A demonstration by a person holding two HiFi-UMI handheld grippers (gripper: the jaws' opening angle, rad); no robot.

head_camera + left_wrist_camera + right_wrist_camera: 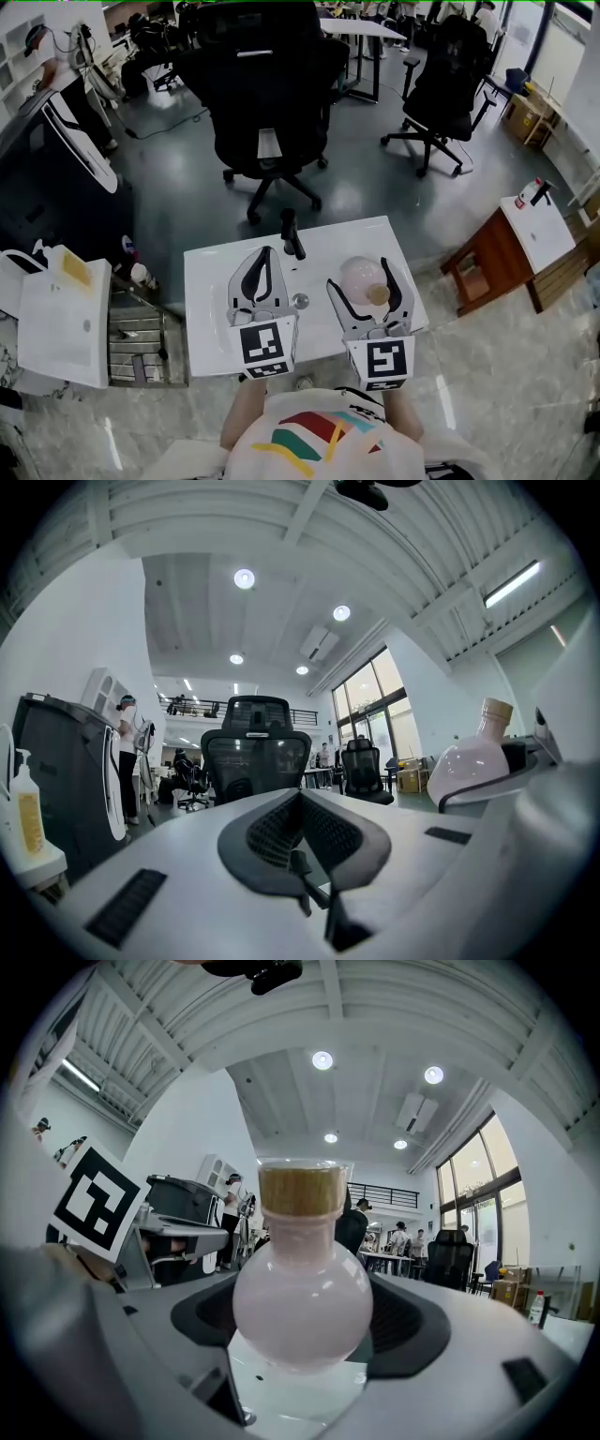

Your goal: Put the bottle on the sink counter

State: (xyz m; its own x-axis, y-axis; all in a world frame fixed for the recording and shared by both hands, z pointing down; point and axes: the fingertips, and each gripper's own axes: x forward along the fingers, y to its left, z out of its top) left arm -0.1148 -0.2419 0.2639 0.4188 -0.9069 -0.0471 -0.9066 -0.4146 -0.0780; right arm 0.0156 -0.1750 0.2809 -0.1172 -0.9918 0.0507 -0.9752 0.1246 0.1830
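A round pale-pink bottle [361, 277] with a cork stopper stands upright on the white sink counter [216, 300], right of the black faucet [292, 234]. My right gripper [358, 272] hugs its belly from both sides, shut on the bottle. In the right gripper view the bottle [302, 1297] fills the gap between the dark pads [202, 1312], its base on the white surface. My left gripper [267, 253] hovers over the counter's middle, shut with nothing in it, its pads [281, 827] meeting. From the left gripper view the bottle [473, 761] shows at the right.
A small metal drain knob [300, 301] lies between the grippers. Black office chairs [267, 112] stand beyond the counter. A wooden side table [487, 262] is to the right, a metal rack [141, 337] and white cabinet [61, 319] to the left. A soap dispenser [26, 808] stands far left.
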